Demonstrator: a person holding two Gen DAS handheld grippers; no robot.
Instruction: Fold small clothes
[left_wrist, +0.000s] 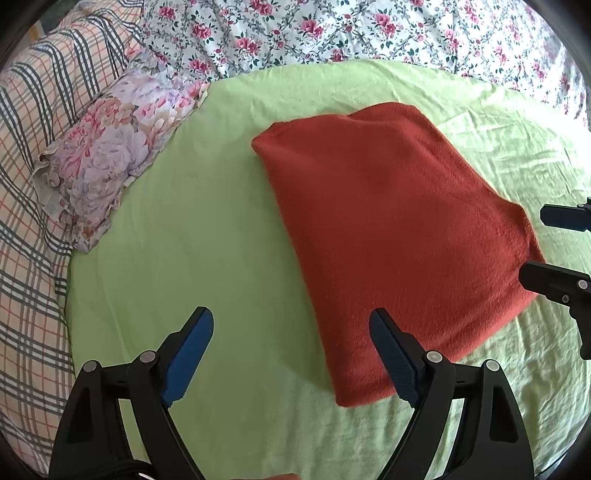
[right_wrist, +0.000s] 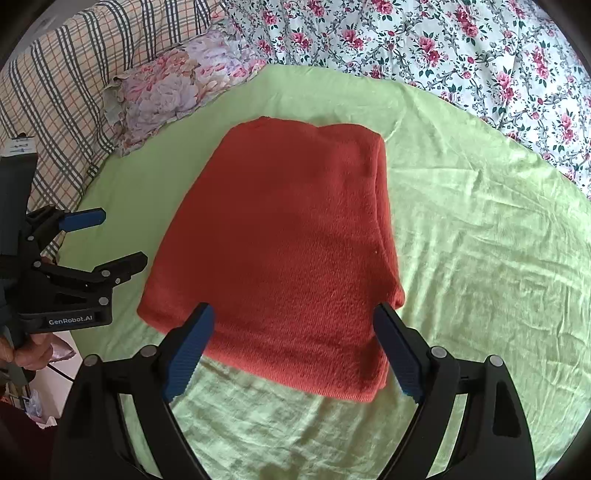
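- Red cloth (right_wrist: 280, 254), folded into a thick rectangle, lies flat mid-sheet (right_wrist: 480, 258).
- Right gripper (right_wrist: 293, 350) above its near edge, fingers wide apart, holding nothing.
- Left gripper (left_wrist: 291, 354) by the cloth's left near corner, also spread wide, empty.
- Floral pillow (left_wrist: 110, 155) at sheet's far left corner; plaid bedding (left_wrist: 29, 184) beyond; flowered quilt (left_wrist: 332, 33) along far edge.

I read "GenRobot.AI" in white letters along the black body of my left gripper (right_wrist: 122, 240); nothing else is legible.
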